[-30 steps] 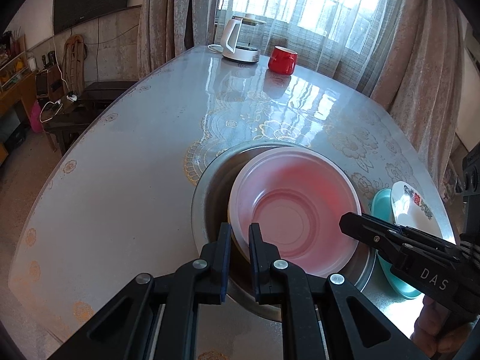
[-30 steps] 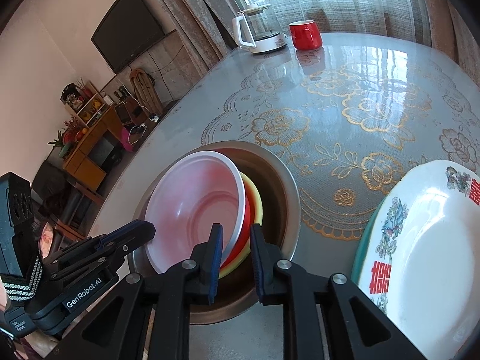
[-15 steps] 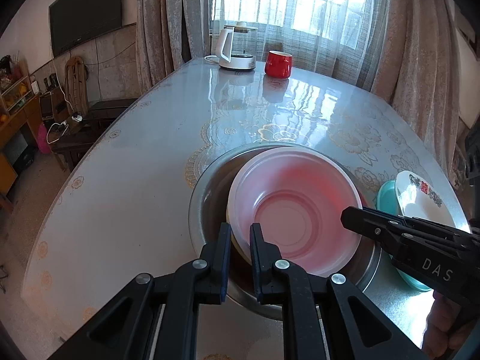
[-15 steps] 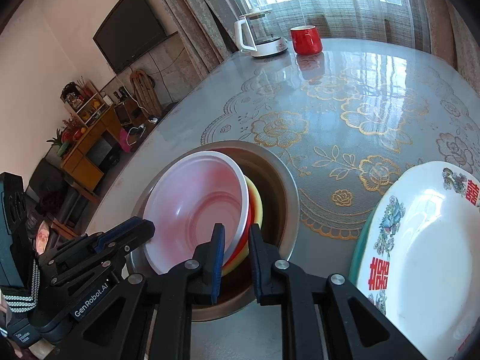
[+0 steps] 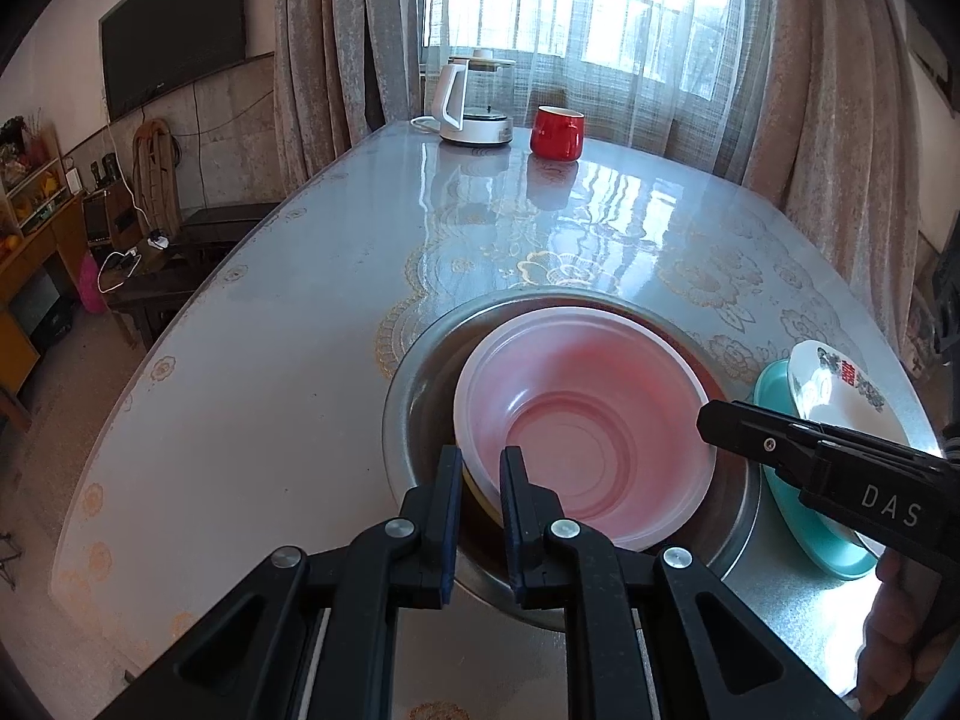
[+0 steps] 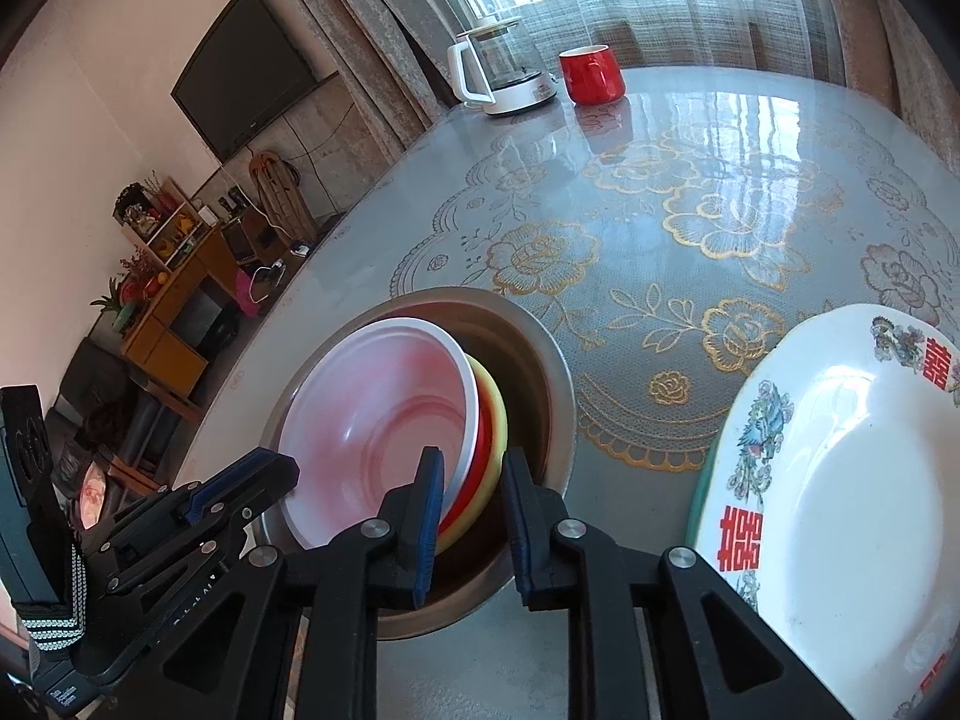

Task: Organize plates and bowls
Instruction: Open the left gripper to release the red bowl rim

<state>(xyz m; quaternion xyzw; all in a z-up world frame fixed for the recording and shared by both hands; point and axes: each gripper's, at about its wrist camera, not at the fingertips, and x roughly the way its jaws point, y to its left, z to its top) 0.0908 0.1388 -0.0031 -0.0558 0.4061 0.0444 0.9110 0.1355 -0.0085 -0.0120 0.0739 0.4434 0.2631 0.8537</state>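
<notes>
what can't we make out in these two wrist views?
- Bowl count: in the left wrist view the pale bowl covers the stack. The right wrist view shows only a red rim and a yellow rim beneath.
- Teal dish: mostly under the patterned plate in both views.
- Patterned plate: cut by the frame edge in the right wrist view.
- Metal basin, near rim: in the left wrist view, behind the left claw, shut on the pale bowl.
- Shelf items: too small.

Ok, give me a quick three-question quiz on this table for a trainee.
1. True or false: the red mug sits inside the steel basin.
2. Which bowl is topmost in the basin? A yellow, B translucent bowl, C red.
3. What lies directly under the floral white plate?
Key: 1 false, it stands beside the kettle. 2 B. 3 A teal dish.
</notes>
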